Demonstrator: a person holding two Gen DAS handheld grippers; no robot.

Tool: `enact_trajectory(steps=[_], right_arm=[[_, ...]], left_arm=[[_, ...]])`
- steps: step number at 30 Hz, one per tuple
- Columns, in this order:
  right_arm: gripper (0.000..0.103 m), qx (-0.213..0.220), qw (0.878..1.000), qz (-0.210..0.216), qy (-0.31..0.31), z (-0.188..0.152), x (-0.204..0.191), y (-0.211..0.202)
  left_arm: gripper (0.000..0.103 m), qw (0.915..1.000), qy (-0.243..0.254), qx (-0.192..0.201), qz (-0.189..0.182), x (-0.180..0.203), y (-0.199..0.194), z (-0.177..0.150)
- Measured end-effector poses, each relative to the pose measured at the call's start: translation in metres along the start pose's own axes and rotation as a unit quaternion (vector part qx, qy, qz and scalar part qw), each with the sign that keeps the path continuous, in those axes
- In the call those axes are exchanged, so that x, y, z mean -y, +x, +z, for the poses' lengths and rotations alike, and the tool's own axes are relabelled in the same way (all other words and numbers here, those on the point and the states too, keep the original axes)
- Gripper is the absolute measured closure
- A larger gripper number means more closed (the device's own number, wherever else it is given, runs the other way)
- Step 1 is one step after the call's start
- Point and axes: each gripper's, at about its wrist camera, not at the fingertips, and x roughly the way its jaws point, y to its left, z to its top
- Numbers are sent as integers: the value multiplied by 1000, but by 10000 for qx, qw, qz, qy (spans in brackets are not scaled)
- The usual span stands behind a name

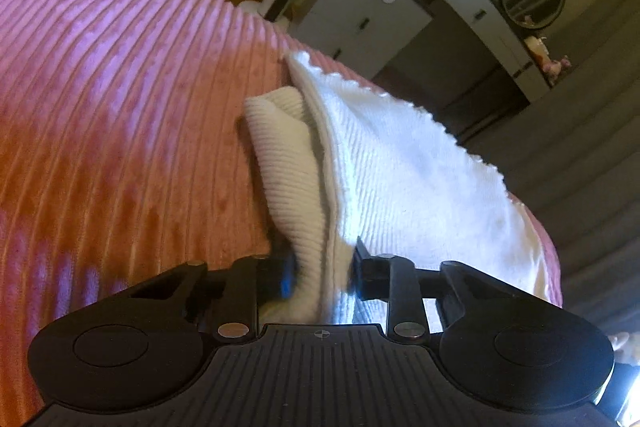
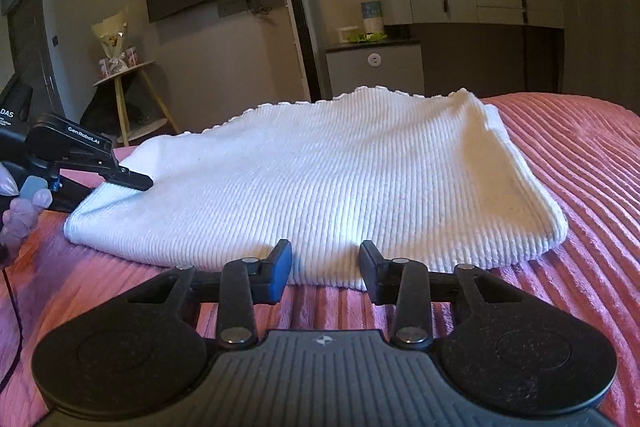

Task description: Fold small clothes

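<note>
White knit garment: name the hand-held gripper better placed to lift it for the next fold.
Left. The left hand-held gripper already has the white knit garment edge between its fingers; the right hand-held gripper sits open, short of the near edge.

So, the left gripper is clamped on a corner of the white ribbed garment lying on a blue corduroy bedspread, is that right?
Not quite: the bedspread is pink, not blue, as both wrist views show. The rest holds: the left gripper is clamped on a corner of the white ribbed garment lying on it.
</note>
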Motion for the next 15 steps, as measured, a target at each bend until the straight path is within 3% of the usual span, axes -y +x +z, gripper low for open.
enact_trajectory(steps=[10,12,14,15], right_arm=[[77,149,9994,242,-199,19,-26,15],[77,13,9993,131,-347,18,-34,25],[76,-481,9977,-45,-469,11,-39,47],[76,-427,9975,-67,-567,6,-40,50]], left_arm=[[76,9980,531,290,-198,41,-27,6],[76,9980,531,296,-187,44,-28,7],[76,9982,492,293,-200,46,-28,7],[76,9982,484,288,-205,47,-28,8]])
